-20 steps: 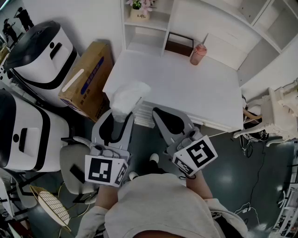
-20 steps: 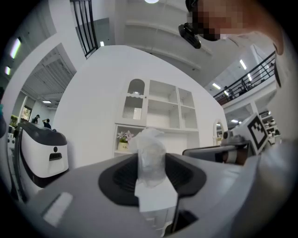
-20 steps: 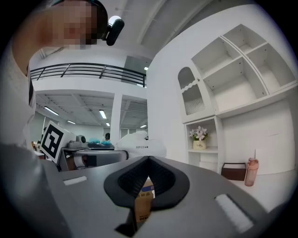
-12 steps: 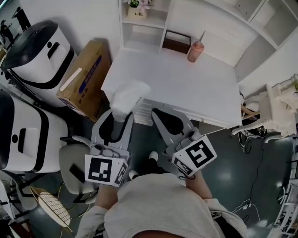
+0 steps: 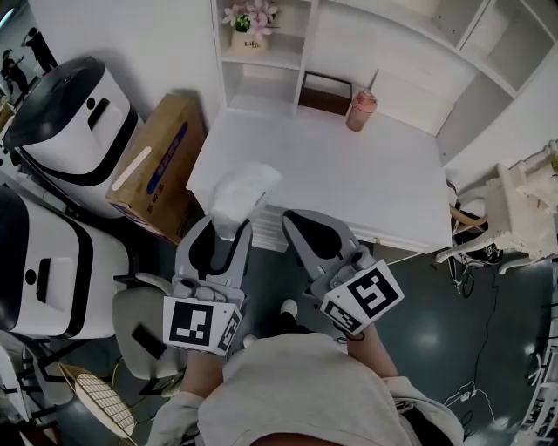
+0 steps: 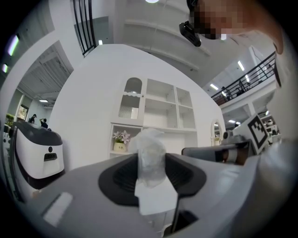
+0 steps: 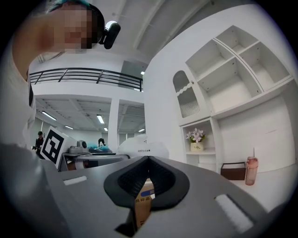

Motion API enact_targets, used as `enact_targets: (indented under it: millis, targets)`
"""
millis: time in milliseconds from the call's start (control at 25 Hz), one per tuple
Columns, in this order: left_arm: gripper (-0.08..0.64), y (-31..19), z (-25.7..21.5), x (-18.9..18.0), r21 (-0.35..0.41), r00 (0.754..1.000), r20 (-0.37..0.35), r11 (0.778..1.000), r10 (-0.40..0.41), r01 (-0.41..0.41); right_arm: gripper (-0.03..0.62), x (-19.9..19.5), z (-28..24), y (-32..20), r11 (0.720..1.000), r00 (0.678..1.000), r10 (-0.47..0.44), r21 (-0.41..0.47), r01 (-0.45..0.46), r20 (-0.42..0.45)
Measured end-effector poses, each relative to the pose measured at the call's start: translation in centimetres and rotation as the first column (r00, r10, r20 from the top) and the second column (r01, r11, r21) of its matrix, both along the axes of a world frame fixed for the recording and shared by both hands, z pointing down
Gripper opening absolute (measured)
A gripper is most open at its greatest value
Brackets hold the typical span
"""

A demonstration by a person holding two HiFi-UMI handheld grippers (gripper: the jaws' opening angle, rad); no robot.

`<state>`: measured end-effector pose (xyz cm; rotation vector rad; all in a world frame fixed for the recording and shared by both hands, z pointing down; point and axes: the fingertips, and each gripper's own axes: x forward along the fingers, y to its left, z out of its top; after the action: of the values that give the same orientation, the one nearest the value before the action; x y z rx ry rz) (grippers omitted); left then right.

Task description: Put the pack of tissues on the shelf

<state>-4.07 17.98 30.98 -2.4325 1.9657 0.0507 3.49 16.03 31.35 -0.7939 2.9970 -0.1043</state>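
The pack of tissues [image 5: 240, 190], white in clear crinkled wrap, sticks out forward from my left gripper [image 5: 225, 228], which is shut on it over the front left edge of the white desk [image 5: 349, 174]. In the left gripper view the pack [image 6: 151, 155] stands pinched between the dark pads [image 6: 122, 179]. My right gripper [image 5: 301, 228] hangs beside it to the right, shut with nothing held; its pads meet in the right gripper view [image 7: 148, 162]. The white shelf unit [image 5: 261, 61] stands at the desk's far side, apart from both grippers.
A flower pot [image 5: 247, 19] sits in a left shelf compartment. A brown open box [image 5: 324, 91] and a pink bottle [image 5: 359, 109] stand at the desk's back. A cardboard box [image 5: 157, 161] and white machines [image 5: 78, 113] are at the left, a grey stool [image 5: 139, 318] below.
The desk and shelf have slid a little lower in the head view, so more of the shelf shows. Both grippers keep their places and the left keeps its hold.
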Motion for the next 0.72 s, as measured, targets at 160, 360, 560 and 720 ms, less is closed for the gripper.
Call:
enact_targets:
  millis: [160,360,560,720]
  targets:
    - [0.161,-1.8,-0.5,0.7,0.011,1.000,0.009,1.000,-0.006,0.006,0.000,0.3,-0.3,-1.5,0.999,1.000,-0.028,0.016,0.028,-0.002]
    - [0.160,-3.9,-1.0,2.4,0.027,1.000,0.007,1.000,-0.008,0.008,0.000,1.9,-0.6,-3.2,0.998,0.999,-0.038,0.040,0.038,-0.012]
    - [0.160,-5.6,-1.5,5.1,0.048,1.000,0.011,0.999,-0.005,0.005,0.000,4.7,-0.9,-5.3,0.998,1.000,-0.024,0.049,0.024,-0.006]
    - [0.160,-6.3,-1.4,6.6,0.042,1.000,0.020,0.999,-0.004,0.003,0.000,6.3,-1.0,-6.4,0.999,1.000,-0.021,0.040,0.020,0.021]
